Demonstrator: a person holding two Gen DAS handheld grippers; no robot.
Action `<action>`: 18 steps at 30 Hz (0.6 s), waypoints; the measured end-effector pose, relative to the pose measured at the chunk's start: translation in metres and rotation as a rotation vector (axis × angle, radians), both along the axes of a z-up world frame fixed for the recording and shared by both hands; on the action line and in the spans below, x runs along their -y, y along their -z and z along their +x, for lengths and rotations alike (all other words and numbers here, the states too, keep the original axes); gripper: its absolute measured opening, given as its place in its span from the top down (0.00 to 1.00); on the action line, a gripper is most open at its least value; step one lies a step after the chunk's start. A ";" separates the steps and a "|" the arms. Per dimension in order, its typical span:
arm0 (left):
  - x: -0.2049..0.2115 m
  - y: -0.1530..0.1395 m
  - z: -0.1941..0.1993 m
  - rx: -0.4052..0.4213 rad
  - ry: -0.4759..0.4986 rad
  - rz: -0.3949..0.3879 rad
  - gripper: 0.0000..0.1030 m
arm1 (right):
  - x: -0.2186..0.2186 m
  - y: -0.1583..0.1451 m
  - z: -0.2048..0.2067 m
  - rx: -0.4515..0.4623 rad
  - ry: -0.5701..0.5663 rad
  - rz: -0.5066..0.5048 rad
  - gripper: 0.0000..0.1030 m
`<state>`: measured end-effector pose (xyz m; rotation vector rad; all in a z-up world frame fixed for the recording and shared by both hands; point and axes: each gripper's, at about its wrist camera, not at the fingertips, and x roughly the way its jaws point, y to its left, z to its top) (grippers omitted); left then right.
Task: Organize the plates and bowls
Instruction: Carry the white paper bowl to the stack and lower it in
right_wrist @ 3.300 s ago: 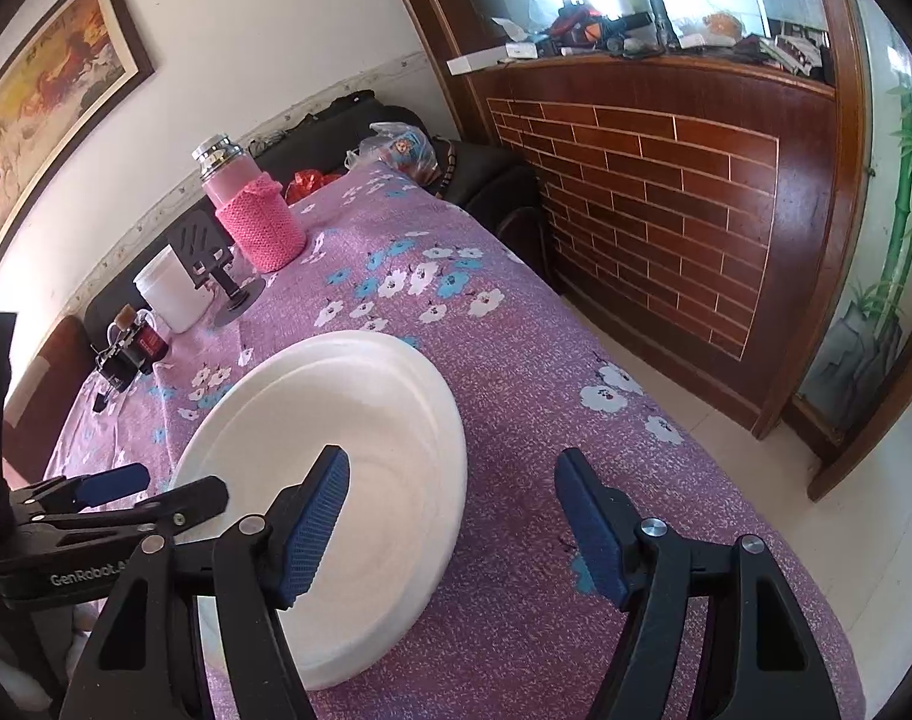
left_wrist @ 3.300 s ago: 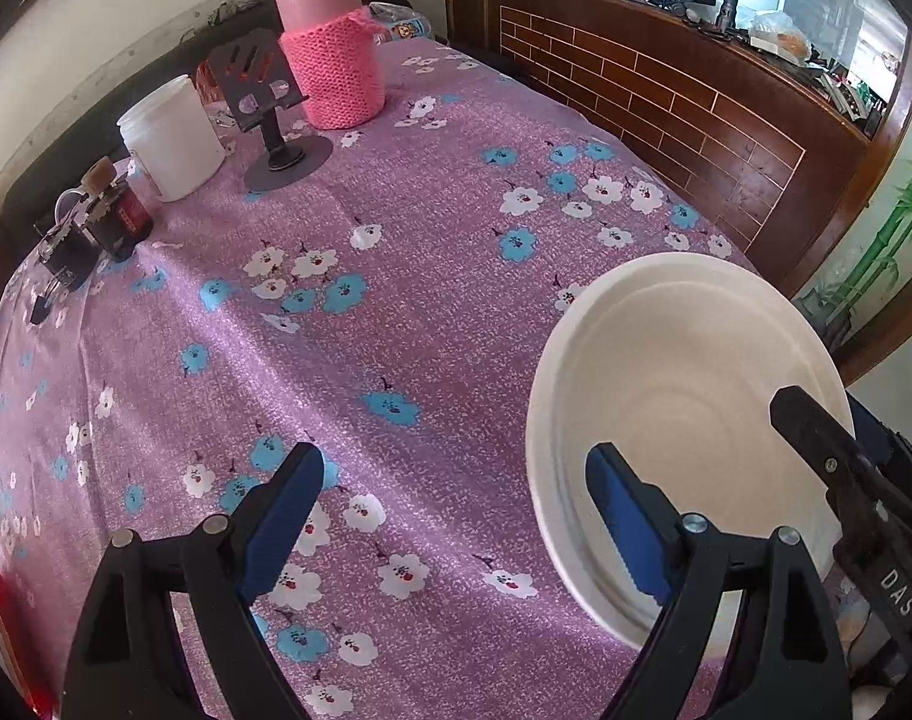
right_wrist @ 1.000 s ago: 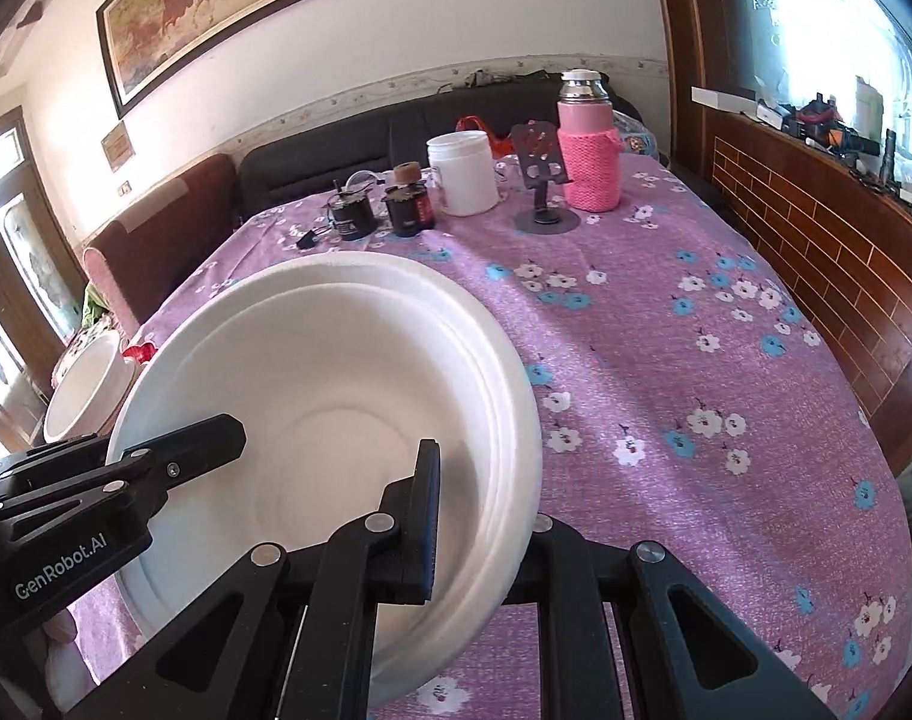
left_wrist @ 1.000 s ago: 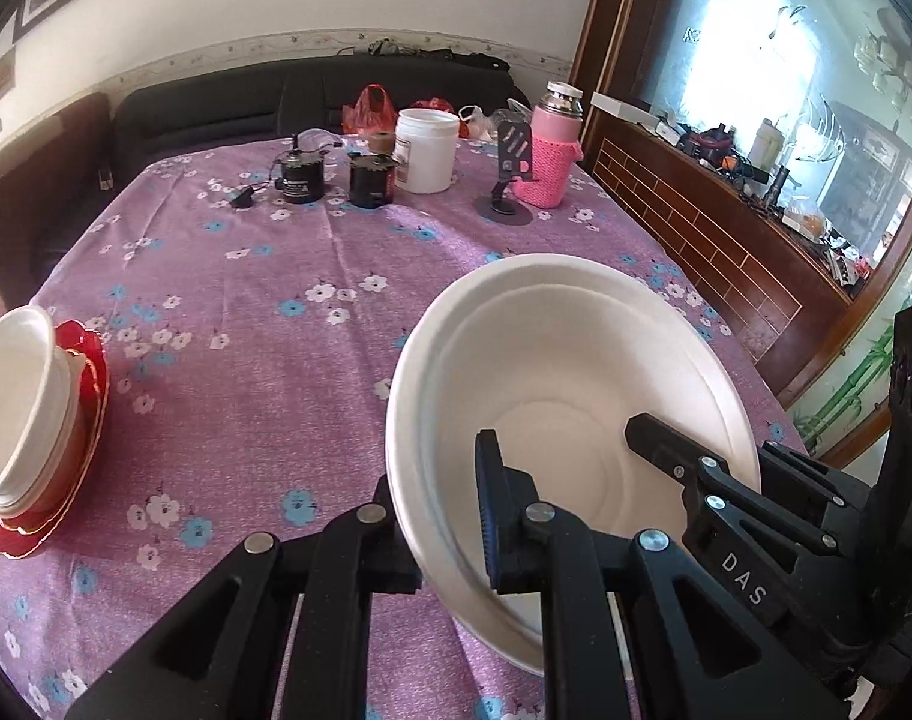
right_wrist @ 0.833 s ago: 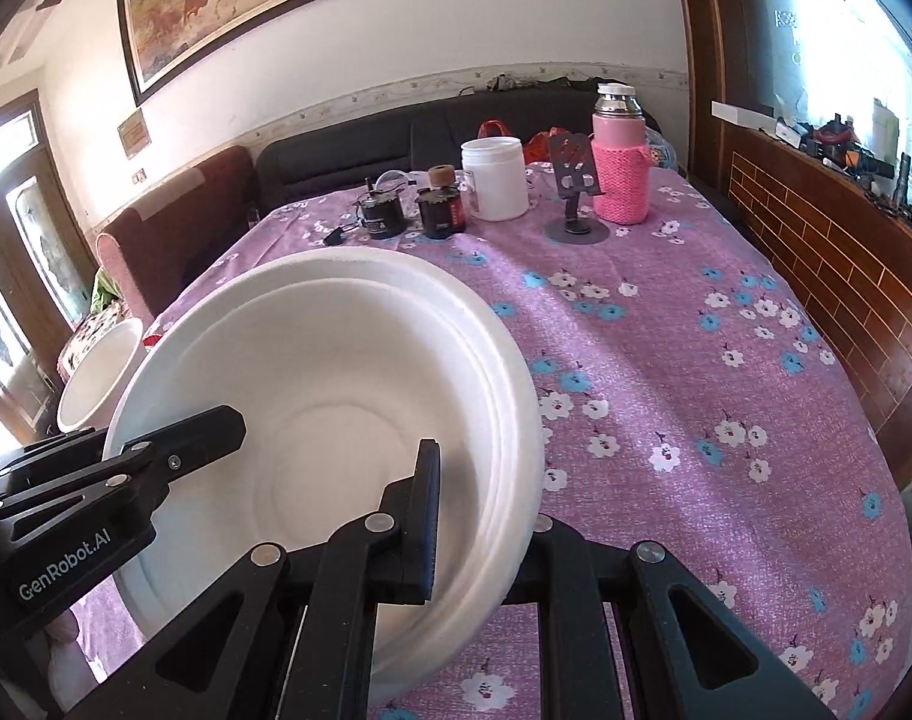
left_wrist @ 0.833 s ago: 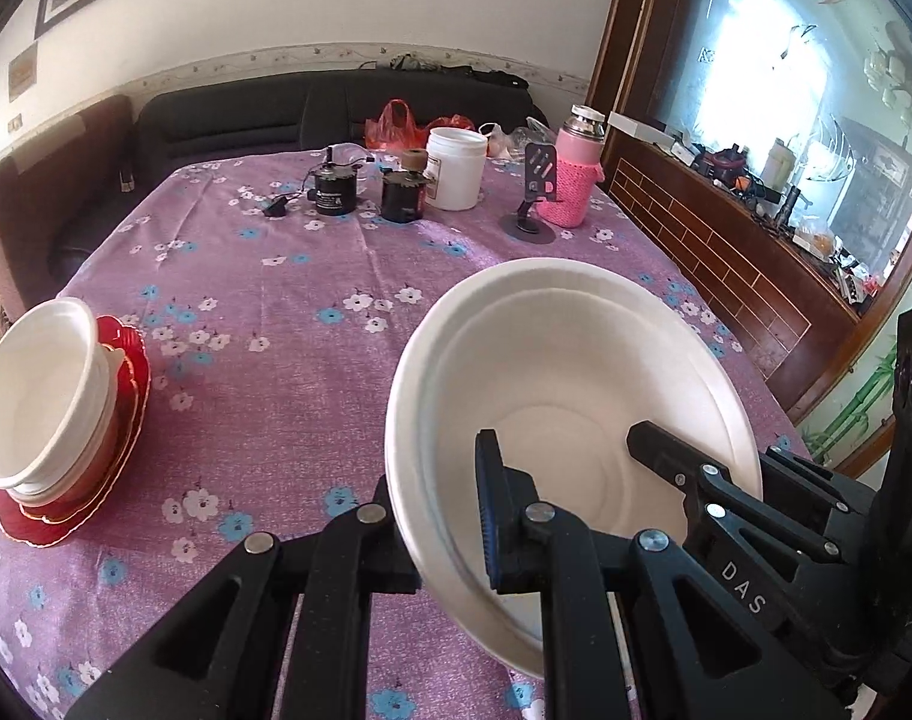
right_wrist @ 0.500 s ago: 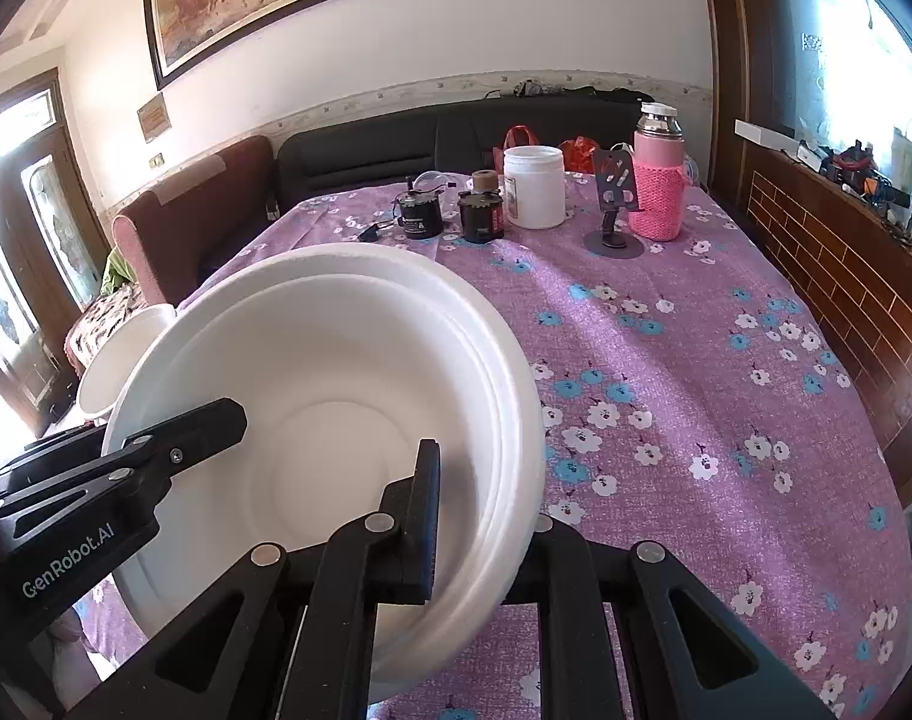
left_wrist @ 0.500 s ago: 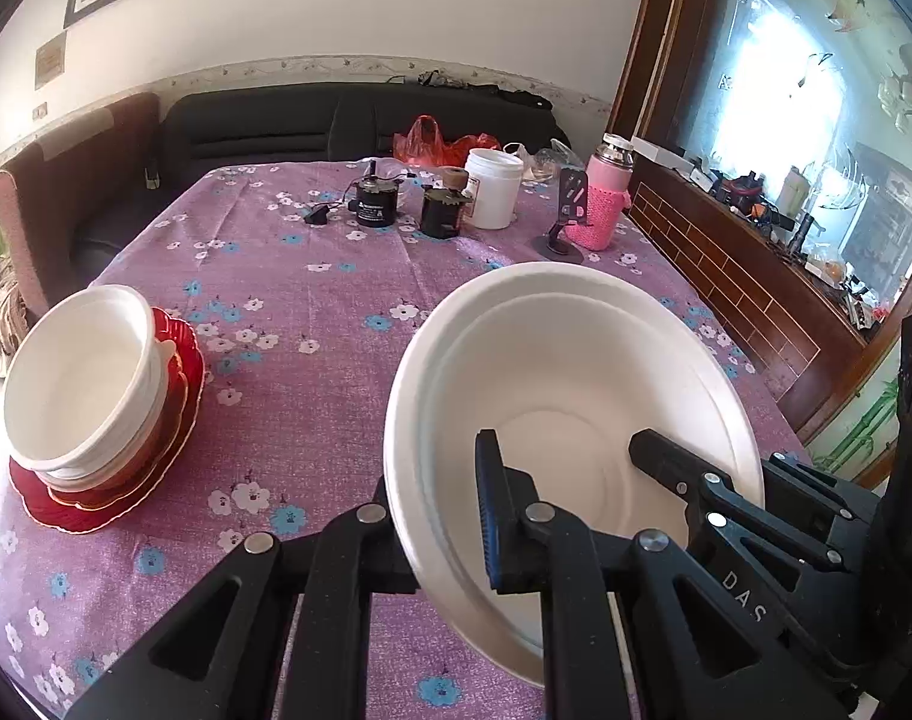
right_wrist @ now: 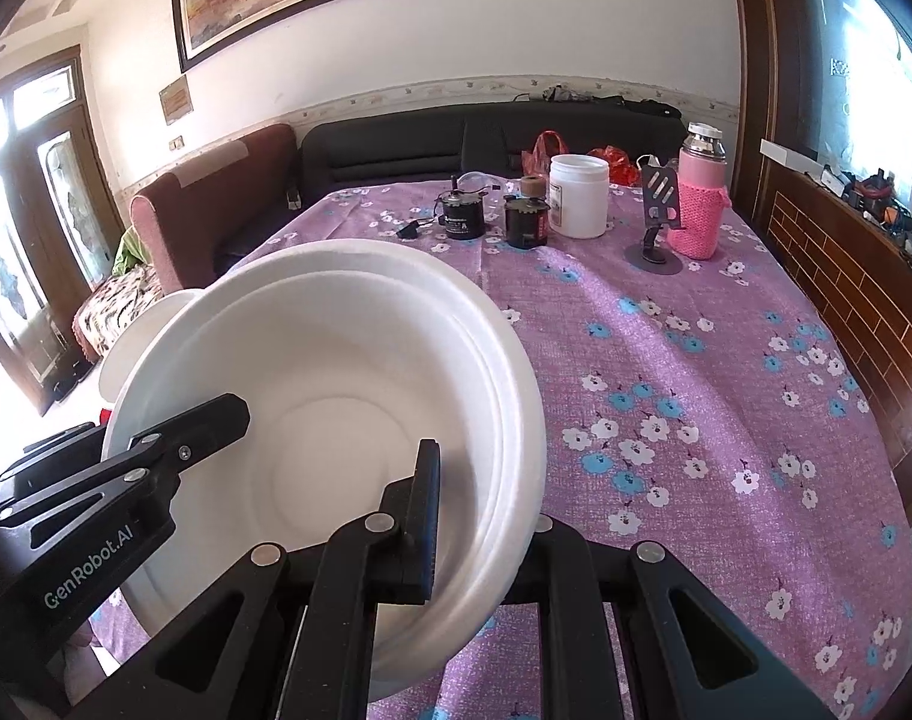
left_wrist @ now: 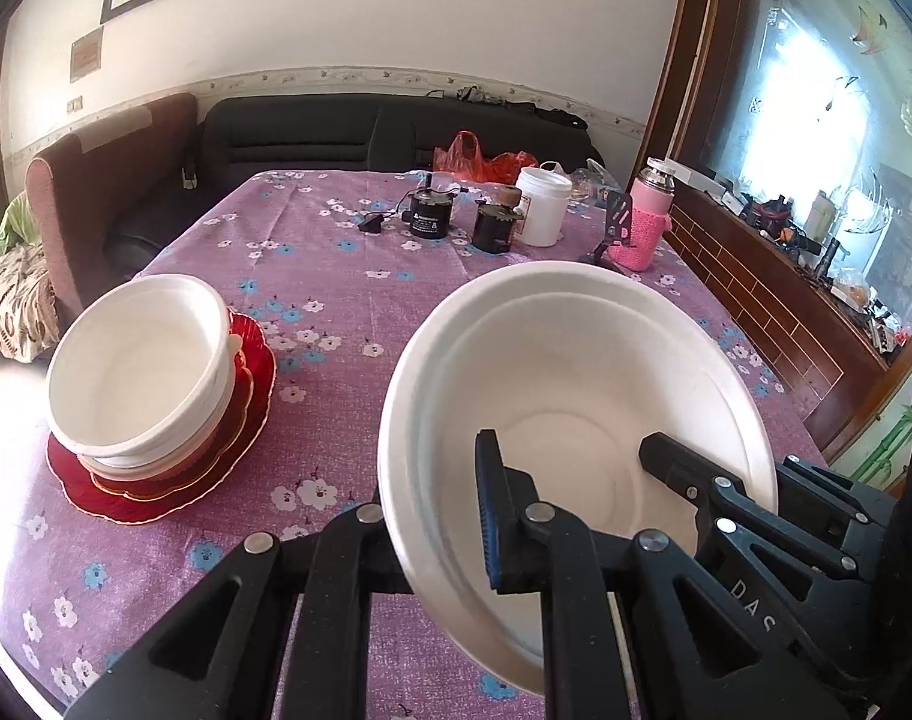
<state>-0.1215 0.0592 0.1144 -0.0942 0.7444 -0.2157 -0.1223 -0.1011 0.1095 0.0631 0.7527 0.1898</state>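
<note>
A large white foam bowl [left_wrist: 576,372] hangs tilted above the purple flowered tablecloth [left_wrist: 336,300], held from both sides. My left gripper [left_wrist: 438,513] is shut on its left rim, blue pad inside. My right gripper [right_wrist: 486,522] is shut on the opposite rim of the bowl [right_wrist: 336,390]; one of its fingers [left_wrist: 684,468] shows inside the bowl in the left wrist view. To the left stands a stack of white bowls [left_wrist: 138,372] on red scalloped plates [left_wrist: 174,480]. In the right wrist view only the stack's white rim [right_wrist: 138,336] peeks out behind the held bowl.
At the table's far end stand a white jar [left_wrist: 543,207], two small dark canisters [left_wrist: 432,219], a phone stand [left_wrist: 615,228] and a flask in a pink knitted sleeve [left_wrist: 648,228]. A dark sofa [left_wrist: 366,132] lies beyond; a brick-pattern partition [left_wrist: 774,312] runs along the right.
Both grippers, shut on the bowl, have carried it across the table toward the stack, which has come from the left edge further into view. The grip looks the same.
</note>
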 end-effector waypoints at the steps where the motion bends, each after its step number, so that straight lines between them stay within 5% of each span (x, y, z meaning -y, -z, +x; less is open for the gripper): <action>1: -0.003 0.000 0.000 0.000 -0.003 -0.004 0.87 | -0.003 0.000 0.001 -0.001 -0.005 0.000 0.88; 18: -0.074 -0.002 0.006 -0.003 -0.139 -0.079 0.87 | -0.066 -0.008 0.019 0.012 -0.118 -0.002 0.88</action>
